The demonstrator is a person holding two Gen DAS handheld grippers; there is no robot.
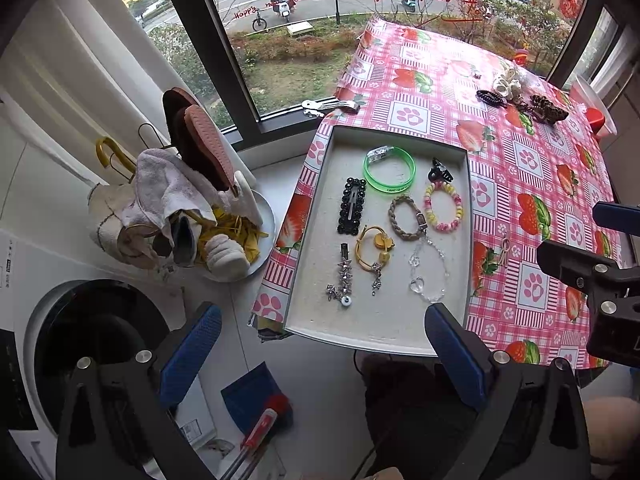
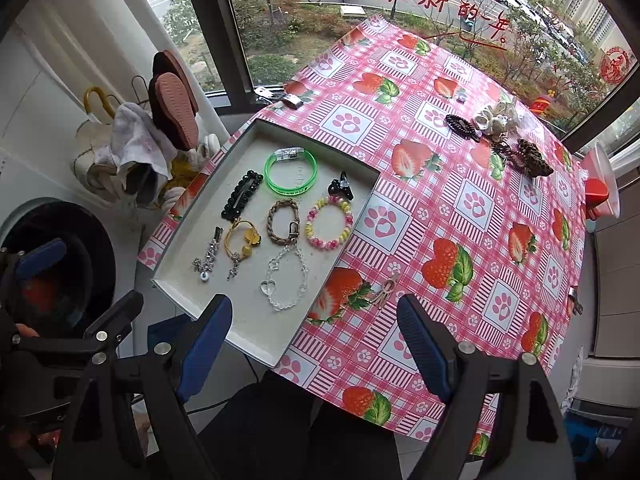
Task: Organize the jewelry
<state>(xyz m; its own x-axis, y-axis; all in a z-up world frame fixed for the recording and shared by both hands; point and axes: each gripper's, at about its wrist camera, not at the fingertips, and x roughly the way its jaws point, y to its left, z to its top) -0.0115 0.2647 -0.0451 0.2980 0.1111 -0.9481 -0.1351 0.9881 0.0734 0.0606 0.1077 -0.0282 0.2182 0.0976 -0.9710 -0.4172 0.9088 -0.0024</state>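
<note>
Your left tool point(image 1: 322, 344): fingers spread wide, empty, held at bottom of frame over near edge of grey tray point(image 1: 376, 340). Your right tool point(image 2: 316, 332): likewise spread, empty, low centre, straddling tray corner and strawberry-print bench cloth point(image 2: 460, 208).

Tray holds green bangle point(image 1: 390, 174), black beaded hair clip point(image 1: 351, 206), braided bracelet point(image 1: 406, 218), pink-yellow bead bracelet point(image 1: 443, 207), clear heart chain point(image 1: 428, 270).

Small pink hair clip point(image 2: 386, 286) lies on cloth just right of tray. More hair accessories point(image 2: 500, 136) at upper right, well apart from tray.
</note>
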